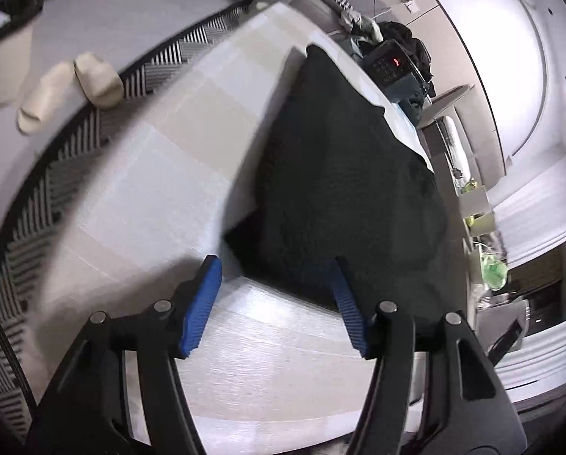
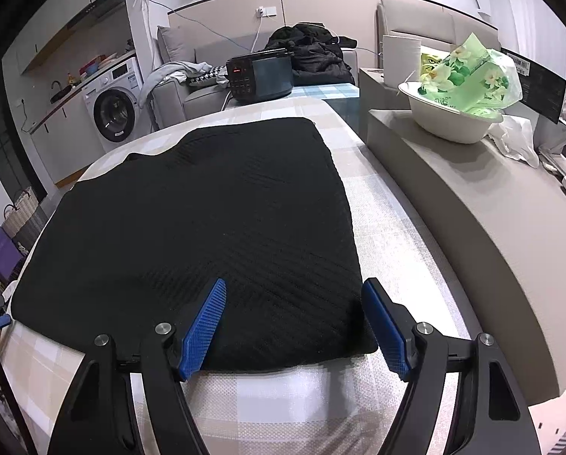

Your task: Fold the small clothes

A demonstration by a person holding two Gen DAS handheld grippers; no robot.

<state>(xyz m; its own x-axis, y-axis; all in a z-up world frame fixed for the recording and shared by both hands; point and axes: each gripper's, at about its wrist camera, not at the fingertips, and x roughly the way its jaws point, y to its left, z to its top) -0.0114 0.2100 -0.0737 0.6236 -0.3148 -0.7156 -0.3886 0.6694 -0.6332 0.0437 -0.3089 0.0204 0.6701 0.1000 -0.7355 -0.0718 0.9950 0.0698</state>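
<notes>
Garment, a black knit garment [image 2: 192,227], lies folded flat on the checked tablecloth [image 2: 389,227], filling the frame's centre; its near right corner sits between the right gripper [image 2: 294,295]'s spread pads, unpinched. Left gripper [image 1: 275,269] stands spread too, straddling a near corner

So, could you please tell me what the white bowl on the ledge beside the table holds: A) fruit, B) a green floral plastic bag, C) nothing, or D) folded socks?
B: in the right wrist view the white bowl holds a green floral plastic bag.
</notes>
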